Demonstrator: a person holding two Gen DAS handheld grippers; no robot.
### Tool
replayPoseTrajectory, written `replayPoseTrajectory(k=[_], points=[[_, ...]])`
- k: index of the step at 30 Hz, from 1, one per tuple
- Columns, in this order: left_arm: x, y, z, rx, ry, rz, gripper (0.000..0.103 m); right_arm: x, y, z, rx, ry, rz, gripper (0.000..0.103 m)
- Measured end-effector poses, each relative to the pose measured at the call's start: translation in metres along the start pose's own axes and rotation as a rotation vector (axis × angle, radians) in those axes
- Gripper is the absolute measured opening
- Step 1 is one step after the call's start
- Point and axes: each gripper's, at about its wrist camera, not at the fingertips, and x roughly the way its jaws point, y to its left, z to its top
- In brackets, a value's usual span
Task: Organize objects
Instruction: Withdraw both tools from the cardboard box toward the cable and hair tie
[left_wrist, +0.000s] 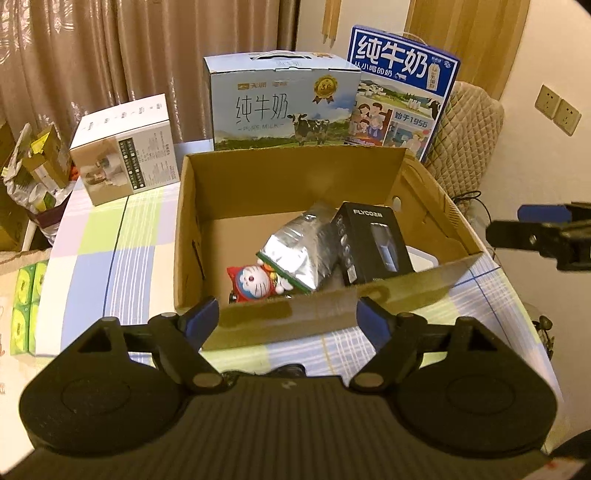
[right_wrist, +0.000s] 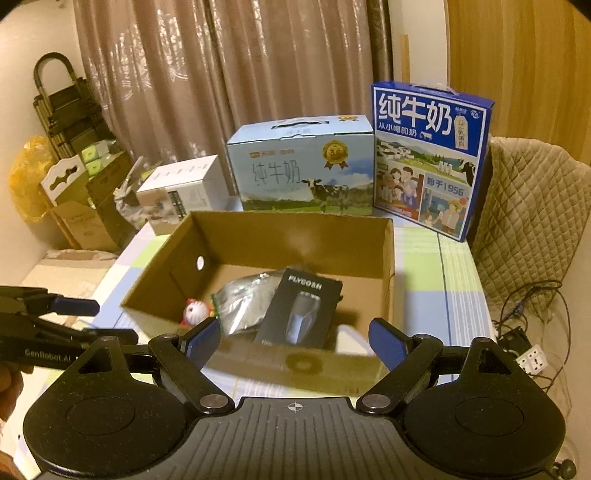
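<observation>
An open brown cardboard box (left_wrist: 295, 173) (right_wrist: 295, 236) stands on the checked tablecloth. Inside lie a black Flyco carton (left_wrist: 373, 242) (right_wrist: 301, 312), a silver foil bag (left_wrist: 299, 247) (right_wrist: 245, 299) and a small blue-and-white cat figure in red (left_wrist: 255, 282) (right_wrist: 195, 310). My left gripper (left_wrist: 288, 319) is open in front of the box's near wall, with nothing between its blue pads. My right gripper (right_wrist: 295, 338) is open too, just short of the near wall on the right side. Each gripper shows at the edge of the other's view.
Behind the box stand a light-blue milk carton (left_wrist: 280, 107) (right_wrist: 303, 166), a dark-blue milk carton (left_wrist: 402, 88) (right_wrist: 428, 158) and a white appliance box (left_wrist: 125, 151) (right_wrist: 184, 192). Green tissue packs (left_wrist: 27, 302) lie at the left. A quilted chair (right_wrist: 528, 221), cables and a power strip (right_wrist: 532, 360) are at the right.
</observation>
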Motion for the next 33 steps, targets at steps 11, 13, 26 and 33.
replayPoseTrajectory(k=[11, 13, 26, 33], points=[[-0.066, -0.008, -0.043, -0.033, -0.068, 0.006, 0.093, -0.07, 0.014, -0.05, 0.016, -0.064, 0.019, 0.085], [-0.078, -0.01, -0.056, -0.034, -0.086, 0.018, 0.097, -0.078, 0.016, -0.062, 0.023, -0.067, 0.022, 0.085], [-0.115, -0.005, -0.13, -0.066, -0.109, 0.051, 0.102, -0.105, 0.031, -0.132, 0.081, -0.037, 0.046, 0.085], [-0.12, -0.004, -0.142, -0.053, -0.111, 0.051, 0.102, -0.098, 0.037, -0.136, 0.06, -0.031, 0.037, 0.085]])
